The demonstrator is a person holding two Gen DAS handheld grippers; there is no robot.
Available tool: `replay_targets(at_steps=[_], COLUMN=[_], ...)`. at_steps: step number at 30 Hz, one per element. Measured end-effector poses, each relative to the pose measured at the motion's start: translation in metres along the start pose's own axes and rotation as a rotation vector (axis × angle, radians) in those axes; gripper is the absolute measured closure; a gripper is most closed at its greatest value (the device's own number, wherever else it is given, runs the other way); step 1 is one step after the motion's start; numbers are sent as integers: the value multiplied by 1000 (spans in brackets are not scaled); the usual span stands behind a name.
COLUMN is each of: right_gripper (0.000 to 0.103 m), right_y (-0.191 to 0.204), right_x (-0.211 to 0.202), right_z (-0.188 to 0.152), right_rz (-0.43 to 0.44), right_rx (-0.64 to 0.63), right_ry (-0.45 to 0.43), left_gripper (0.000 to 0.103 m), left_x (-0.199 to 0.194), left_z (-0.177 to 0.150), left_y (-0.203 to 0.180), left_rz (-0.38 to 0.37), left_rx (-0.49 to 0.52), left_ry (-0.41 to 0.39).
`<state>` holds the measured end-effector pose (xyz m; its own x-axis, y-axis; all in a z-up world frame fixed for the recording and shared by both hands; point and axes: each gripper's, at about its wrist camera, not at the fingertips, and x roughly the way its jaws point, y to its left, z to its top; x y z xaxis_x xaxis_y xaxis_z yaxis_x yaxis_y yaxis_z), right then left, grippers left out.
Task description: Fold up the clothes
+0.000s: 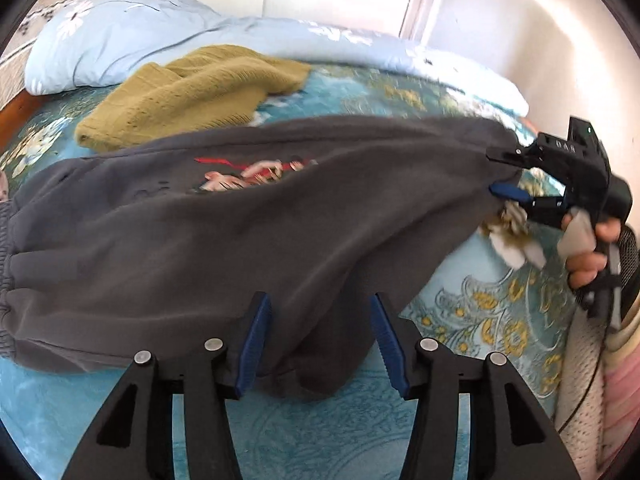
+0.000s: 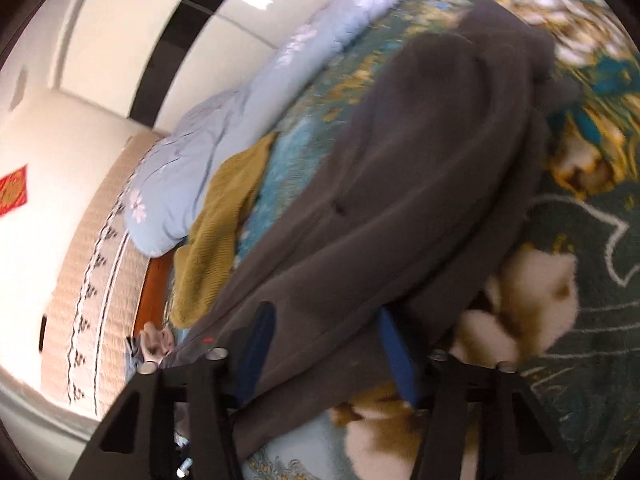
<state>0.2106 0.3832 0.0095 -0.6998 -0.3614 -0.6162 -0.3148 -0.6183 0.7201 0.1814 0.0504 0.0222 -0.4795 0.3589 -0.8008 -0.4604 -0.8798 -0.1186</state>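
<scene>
Your dark grey garment [image 1: 248, 216] lies stretched across the patterned teal bedspread [image 1: 492, 320], raised off it at the right end. A red and pink print [image 1: 256, 172] shows on its upper face, and a gathered elastic edge [image 1: 8, 264] sits at the far left.

Your left gripper [image 1: 320, 344] has its blue-padded jaws standing apart, with a fold of the grey cloth hanging between them. Whether the pads press the cloth, I cannot tell.

Your right gripper [image 1: 498, 174] is held at the garment's right end, jaws closed down on the cloth edge. A hand [image 1: 592, 252] grips its handle. In the right wrist view the grey cloth [image 2: 400, 200] runs between that gripper's [image 2: 328, 344] blue pads; the frame is blurred.

Behind the garment, a mustard-yellow knit [image 1: 188, 96] lies crumpled on the bedspread, just beside the grey cloth's far edge. A pale blue quilt [image 1: 120, 36] with white flowers is heaped along the back of the bed, touching the knit.
</scene>
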Motion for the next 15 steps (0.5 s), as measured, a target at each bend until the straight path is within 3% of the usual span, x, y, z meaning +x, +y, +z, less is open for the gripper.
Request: replay_targets(at_steps=[1, 4, 6, 9, 11, 13, 15], right_gripper=[59, 62, 62, 63, 82, 94, 95], right_y=[-5, -18, -23, -29, -31, -22, -9], right_x=[2, -1, -7, -9, -8, -13, -27], right_z=[1, 8, 17, 30, 37, 40, 39], right_rz=[3, 27, -8, -32, -46, -20, 20], right_rx=[25, 93, 102, 132, 146, 108, 35], right_ry=[6, -12, -60, -100, -116, -160, -226], left_gripper=[50, 74, 88, 95, 96, 96, 96], left_x=[2, 8, 10, 2, -11, -28, -40], left_z=[0, 2, 2, 1, 0, 0, -4], left_y=[-2, -7, -8, -9, -6, -6, -9], left_rz=[16, 70, 117, 108, 83, 62, 56], left_rx=[9, 35, 50, 52, 35, 32, 67], left_ry=[2, 3, -8, -49, -90, -143, -175])
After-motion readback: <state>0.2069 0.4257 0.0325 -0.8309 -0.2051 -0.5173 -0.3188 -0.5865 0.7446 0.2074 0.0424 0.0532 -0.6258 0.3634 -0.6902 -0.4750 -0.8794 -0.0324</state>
